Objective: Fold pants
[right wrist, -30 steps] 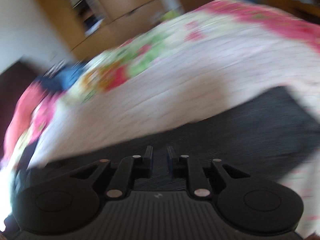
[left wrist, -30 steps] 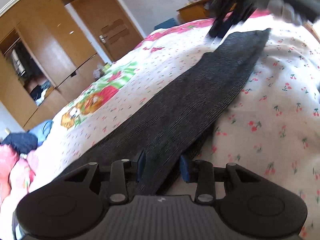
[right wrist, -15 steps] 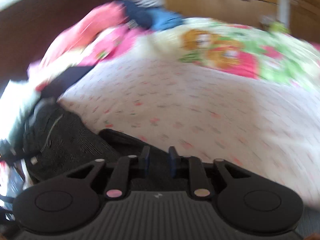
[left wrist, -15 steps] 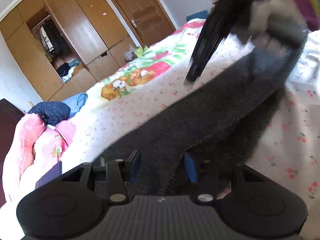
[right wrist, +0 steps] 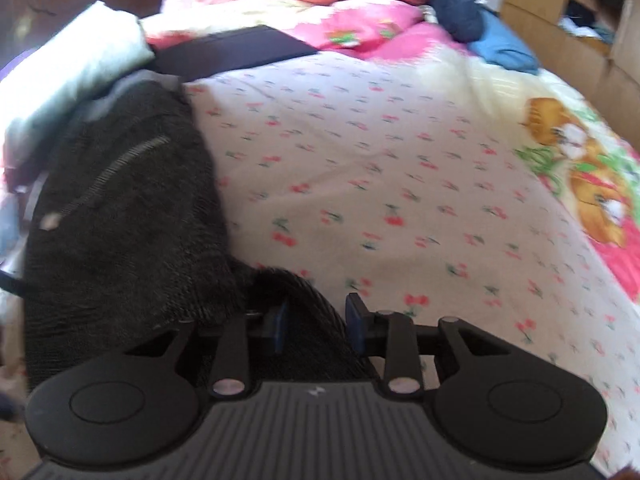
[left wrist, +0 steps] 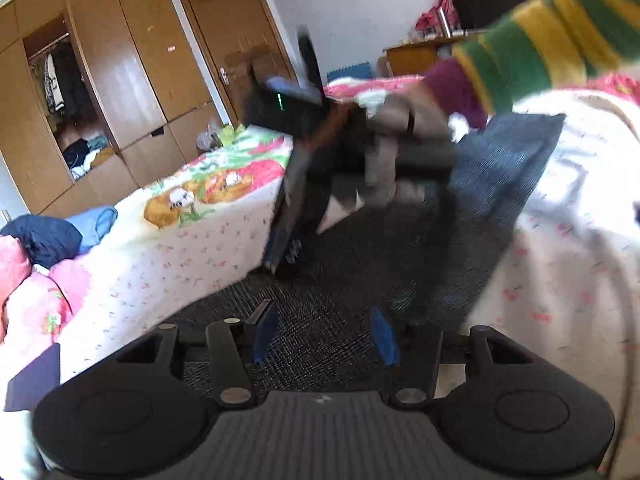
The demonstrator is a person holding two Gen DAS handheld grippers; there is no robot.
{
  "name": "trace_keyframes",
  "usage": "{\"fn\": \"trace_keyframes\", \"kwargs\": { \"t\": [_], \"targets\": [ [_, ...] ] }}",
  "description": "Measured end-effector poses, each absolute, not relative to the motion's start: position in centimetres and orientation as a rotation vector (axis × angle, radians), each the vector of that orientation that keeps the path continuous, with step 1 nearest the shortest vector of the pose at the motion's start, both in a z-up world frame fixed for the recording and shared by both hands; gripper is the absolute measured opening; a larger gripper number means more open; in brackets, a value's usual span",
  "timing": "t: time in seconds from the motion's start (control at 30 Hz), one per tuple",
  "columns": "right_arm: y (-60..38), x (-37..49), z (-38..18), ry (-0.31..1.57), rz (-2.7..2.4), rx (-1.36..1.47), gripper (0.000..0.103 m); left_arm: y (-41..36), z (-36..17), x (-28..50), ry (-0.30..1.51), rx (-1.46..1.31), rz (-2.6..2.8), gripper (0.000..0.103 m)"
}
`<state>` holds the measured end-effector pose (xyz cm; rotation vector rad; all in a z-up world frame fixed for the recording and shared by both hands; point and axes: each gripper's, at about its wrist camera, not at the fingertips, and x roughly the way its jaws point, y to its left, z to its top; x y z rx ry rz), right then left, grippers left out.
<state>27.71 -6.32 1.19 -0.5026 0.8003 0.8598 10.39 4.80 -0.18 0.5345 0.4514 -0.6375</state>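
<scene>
Between the left gripper's just-widened, empty jaws, dark pants are lying on the cherry-print bed. Beyond, the right gripper, newly arrived, is opening around a pant edge; the far wardrobe is showing clothes.

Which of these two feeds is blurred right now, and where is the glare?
Left wrist view: the right claw and the sleeve are smeared by motion, while the pants nearby stay fairly sharp; the sheet blows out white at right. Right wrist view: mild blur throughout, glare on the pale cloth at top left.
</scene>
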Motion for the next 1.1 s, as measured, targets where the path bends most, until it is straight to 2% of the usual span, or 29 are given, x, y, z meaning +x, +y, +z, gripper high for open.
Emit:
{"fn": "trace_keyframes", "kwargs": {
  "t": [0.13, 0.17, 0.2, 0.23, 0.3, 0.4, 0.47, 0.5, 0.53, 0.63, 0.7, 0.8, 0.93, 1.03, 1.1],
  "targets": [
    [-5.2, 27.4, 1.0, 0.728, 0.995, -0.669, 0.031, 4.7, -2.4, 11.0, 0.495, 0.581, -0.619, 0.065],
    [-5.0, 27.5, 1.1, 0.718, 1.018, -0.661, 0.027, 4.8, -2.7, 10.9, 0.501, 0.579, -0.617, 0.065],
    [-5.2, 28.2, 1.4, 0.733, 1.03, -0.576, 0.027, 5.0, -2.8, 10.8, 0.504, 0.575, -0.611, 0.065],
    [-5.6, 29.4, 1.6, 0.785, 1.021, -0.436, 0.022, 5.1, -3.0, 10.8, 0.504, 0.567, -0.605, 0.065],
    [-7.6, 32.5, 0.9, 0.874, 0.96, -0.114, 0.027, 5.1, -3.3, 10.8, 0.51, 0.546, -0.582, 0.065],
    [-11.6, 35.1, -2.9, 1.016, 0.912, 0.369, 0.025, 4.8, -3.9, 11.5, 0.516, 0.514, -0.556, 0.066],
    [-13.7, 34.9, -4.4, 1.018, 0.876, 0.571, 0.022, 4.6, -4.0, 11.3, 0.511, 0.515, -0.553, 0.066],
    [-14.2, 34.5, -4.2, 1.008, 0.847, 0.59, 0.023, 4.7, -4.1, 11.0, 0.501, 0.529, -0.552, 0.067],
    [-14.7, 34.1, -3.6, 0.986, 0.805, 0.571, 0.027, 4.7, -4.1, 10.7, 0.494, 0.549, -0.551, 0.067],
    [-17.1, 32.8, 0.1, 0.85, 0.7, 0.527, 0.028, 5.5, -3.9, 10.4, 0.506, 0.543, -0.532, 0.067],
    [-17.1, 31.8, 2.2, 0.828, 0.759, 0.481, 0.028, 6.3, -3.5, 10.5, 0.525, 0.496, -0.513, 0.067],
    [-14.4, 31.1, 3.5, 0.896, 0.844, 0.331, 0.029, 6.5, -3.4, 10.6, 0.516, 0.489, -0.486, 0.067],
    [-10.3, 32.3, 0.8, 1.061, 0.882, 0.202, 0.029, 6.4, -3.5, 10.7, 0.475, 0.548, -0.484, 0.067],
    [-8.5, 32.7, -0.6, 1.075, 0.877, 0.231, 0.009, 6.6, -3.6, 10.7, 0.478, 0.544, -0.485, 0.067],
    [-7.8, 32.1, -0.9, 1.062, 0.826, 0.207, 0.008, 6.9, -3.7, 10.7, 0.474, 0.54, -0.488, 0.068]
  ]
}}
